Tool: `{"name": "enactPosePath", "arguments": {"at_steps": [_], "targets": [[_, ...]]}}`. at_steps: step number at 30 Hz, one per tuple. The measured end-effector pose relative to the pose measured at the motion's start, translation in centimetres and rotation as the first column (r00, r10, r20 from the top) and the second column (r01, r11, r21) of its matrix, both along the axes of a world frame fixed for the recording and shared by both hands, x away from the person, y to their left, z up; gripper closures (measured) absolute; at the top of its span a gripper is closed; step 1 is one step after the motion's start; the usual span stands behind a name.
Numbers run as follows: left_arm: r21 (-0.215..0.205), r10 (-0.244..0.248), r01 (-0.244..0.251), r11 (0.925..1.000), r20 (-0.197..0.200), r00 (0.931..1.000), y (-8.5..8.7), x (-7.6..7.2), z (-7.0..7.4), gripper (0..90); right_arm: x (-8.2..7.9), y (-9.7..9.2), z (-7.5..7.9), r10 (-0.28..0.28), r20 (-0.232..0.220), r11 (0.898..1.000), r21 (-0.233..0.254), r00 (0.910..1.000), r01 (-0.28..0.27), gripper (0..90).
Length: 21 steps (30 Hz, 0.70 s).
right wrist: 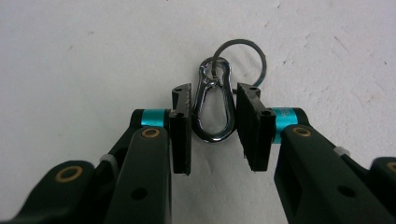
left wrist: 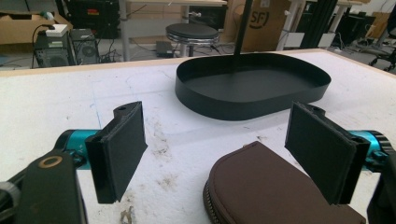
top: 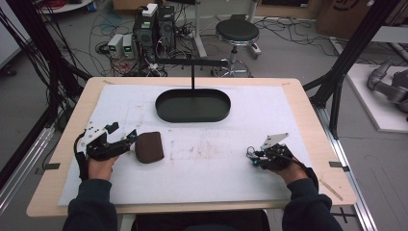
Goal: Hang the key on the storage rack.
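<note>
A brown zipped pouch (top: 149, 147) lies on the white mat at the left. My left gripper (top: 124, 132) rests just left of it, open wide. In the left gripper view the pouch (left wrist: 266, 186) sits low between the jaws of the left gripper (left wrist: 215, 126), close to the right one and not gripped. My right gripper (top: 252, 156) is down on the mat at the right. In the right gripper view its jaws straddle a silver carabiner (right wrist: 212, 138) with a key ring (right wrist: 239, 40), the right gripper (right wrist: 215, 93) narrowly open with a sliver of gap at the right pad.
A black oval tray (top: 166, 111) stands at the back centre of the mat, seen as the tray (left wrist: 224, 109) ahead of the left jaws. A black post with a crossbar (top: 192, 62) rises behind it. The wooden table edge (top: 192, 208) runs along the front.
</note>
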State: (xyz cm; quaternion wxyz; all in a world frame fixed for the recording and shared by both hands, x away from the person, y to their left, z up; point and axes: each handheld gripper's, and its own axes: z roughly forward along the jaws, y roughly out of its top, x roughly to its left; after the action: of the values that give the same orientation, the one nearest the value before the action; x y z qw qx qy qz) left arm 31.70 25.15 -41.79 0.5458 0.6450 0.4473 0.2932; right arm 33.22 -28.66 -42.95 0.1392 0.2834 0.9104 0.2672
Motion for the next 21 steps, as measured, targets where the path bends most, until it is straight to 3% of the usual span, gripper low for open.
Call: {"name": "enactPosePath", "arguments": {"at_steps": [4, 5, 6, 7, 8, 11, 12, 13, 16, 17, 18, 21], "targets": [[-0.001, 0.001, -0.001, 1.0, -0.001, 1.0, 0.1, 0.0, 0.0, 20.1, -0.1, 0.0, 0.1, 0.022, 0.003, 1.0, 0.009, 0.9998, -0.022, 68.7], [-0.002, 0.002, -0.002, 1.0, -0.001, 1.0, 0.1, 0.0, 0.0, 20.1, -0.1, -0.1, 0.1, 0.02, 0.014, 1.0, 0.01, 0.9997, -0.02, 68.7], [-0.001, 0.003, -0.003, 1.0, -0.001, 1.0, 0.2, 0.0, 0.0, 20.1, -0.1, -0.3, 0.4, 0.002, 0.052, 1.0, 0.0, 0.9986, -0.002, 68.7], [-0.003, 0.005, -0.005, 1.0, -0.001, 1.0, 0.2, 0.0, 0.0, 20.1, -0.1, -0.3, 0.4, 0.002, 0.052, 1.0, 0.0, 0.9986, -0.002, 68.7], [-0.004, 0.006, -0.006, 1.0, 0.0, 1.0, 0.2, 0.0, 0.0, 20.1, -0.1, -0.5, 0.6, -0.018, 0.091, 1.0, -0.02, 0.9957, 0.02, 68.7], [-0.004, 0.008, -0.008, 1.0, -0.001, 1.0, 0.3, 0.0, -0.1, 20.1, -0.1, -0.6, 0.6, -0.037, 0.115, 0.999, -0.036, 0.9927, 0.041, 68.6], [-0.003, 0.008, -0.008, 1.0, -0.003, 1.0, 0.3, 0.0, 0.0, 20.1, 0.1, -0.8, 0.5, -0.039, 0.091, 0.999, -0.006, 0.995, 0.04, 68.3], [-0.003, 0.008, -0.008, 1.0, -0.003, 1.0, 0.3, 0.0, 0.0, 20.1, 0.1, -0.8, 0.5, -0.039, 0.091, 0.999, -0.006, 0.995, 0.04, 68.3], [-0.002, 0.007, -0.007, 1.0, -0.001, 1.0, 0.2, -0.1, -0.1, 20.1, 0.4, -1.1, 0.1, -0.003, 0.0, 0.997, 0.079, 1.0, 0.003, 64.8], [-0.002, 0.007, -0.007, 1.0, -0.001, 1.0, 0.2, -0.1, -0.1, 20.1, 0.4, -1.1, 0.1, -0.003, 0.0, 0.997, 0.079, 1.0, 0.003, 64.8], [-0.002, 0.007, -0.007, 1.0, -0.001, 1.0, 0.2, -0.1, -0.1, 20.1, 0.7, -1.2, -0.3, 0.0, -0.054, 0.993, 0.119, 0.9986, 0.006, 51.3], [-0.003, 0.009, -0.009, 1.0, -0.001, 1.0, 0.3, -0.1, -0.1, 20.1, 0.9, -1.2, -0.6, -0.024, -0.057, 0.994, 0.101, 0.9981, 0.03, 43.4]]}}
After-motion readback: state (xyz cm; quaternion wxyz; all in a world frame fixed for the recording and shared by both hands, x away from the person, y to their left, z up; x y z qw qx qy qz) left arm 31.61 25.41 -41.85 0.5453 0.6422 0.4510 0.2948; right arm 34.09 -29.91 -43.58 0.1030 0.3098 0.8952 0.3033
